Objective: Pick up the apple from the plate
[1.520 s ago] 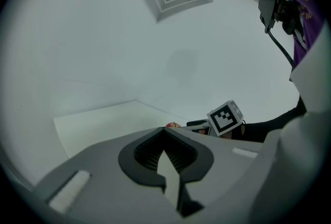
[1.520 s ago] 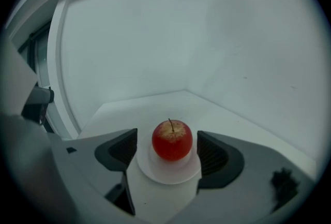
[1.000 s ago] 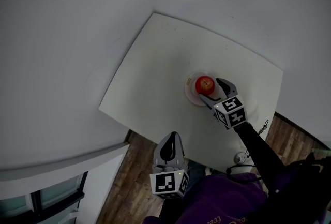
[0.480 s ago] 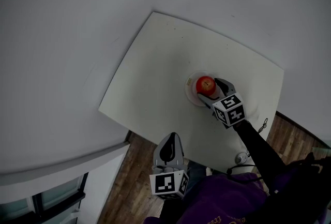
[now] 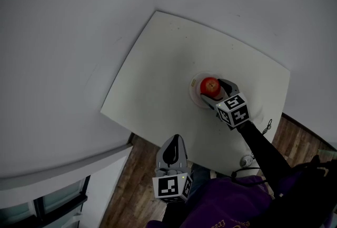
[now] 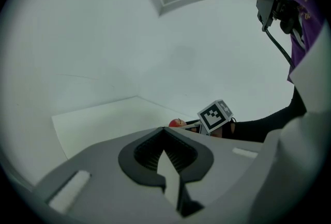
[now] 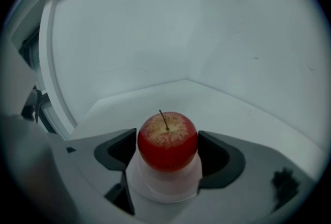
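Apple (image 7: 167,140) sits between my right gripper's (image 7: 167,151) jaws, which have closed in so both pads meet its red sides at its widest part. I judge the grip made, though how firm it is I cannot tell. It still rests on the plate (image 7: 163,188), so the lift is all that is left. Nothing hangs over the apple, so I judge the way straight up to be free. The plate stands well in from every edge of the surface (image 5: 158,74), and the surface's far edges are backed by walls, so pulling back toward me looks the easier way. My left gripper (image 5: 172,152) hangs off the surface's near edge, well apart, jaws together on nothing.
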Available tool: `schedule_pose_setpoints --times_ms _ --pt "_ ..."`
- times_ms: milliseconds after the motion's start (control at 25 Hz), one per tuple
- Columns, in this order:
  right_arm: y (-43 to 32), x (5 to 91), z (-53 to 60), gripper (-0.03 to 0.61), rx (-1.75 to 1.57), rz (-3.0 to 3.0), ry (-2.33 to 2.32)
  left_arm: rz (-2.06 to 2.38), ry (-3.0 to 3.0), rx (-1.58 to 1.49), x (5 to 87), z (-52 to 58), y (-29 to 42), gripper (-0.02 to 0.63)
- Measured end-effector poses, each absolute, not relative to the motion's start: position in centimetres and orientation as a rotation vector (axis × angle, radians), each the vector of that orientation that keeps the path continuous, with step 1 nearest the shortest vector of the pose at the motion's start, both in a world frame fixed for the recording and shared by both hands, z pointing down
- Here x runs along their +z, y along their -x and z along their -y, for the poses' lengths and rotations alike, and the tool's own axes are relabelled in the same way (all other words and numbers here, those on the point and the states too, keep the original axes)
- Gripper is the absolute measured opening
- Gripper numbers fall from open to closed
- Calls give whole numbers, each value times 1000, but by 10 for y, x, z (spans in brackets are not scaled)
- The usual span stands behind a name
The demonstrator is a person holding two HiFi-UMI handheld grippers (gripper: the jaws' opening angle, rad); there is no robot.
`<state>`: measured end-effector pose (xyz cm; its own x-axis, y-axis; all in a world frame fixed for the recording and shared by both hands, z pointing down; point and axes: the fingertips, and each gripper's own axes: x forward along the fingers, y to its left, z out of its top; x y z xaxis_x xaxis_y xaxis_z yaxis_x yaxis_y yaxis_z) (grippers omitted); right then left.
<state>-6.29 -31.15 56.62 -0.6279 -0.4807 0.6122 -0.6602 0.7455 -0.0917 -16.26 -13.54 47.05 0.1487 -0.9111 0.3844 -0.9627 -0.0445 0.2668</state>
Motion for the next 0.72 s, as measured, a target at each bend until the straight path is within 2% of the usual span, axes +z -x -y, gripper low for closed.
schedule_pose_setpoints --times_ms 720 --pt "60 558 313 365 368 2371 -847 1801 -1985 154 465 133 162 6"
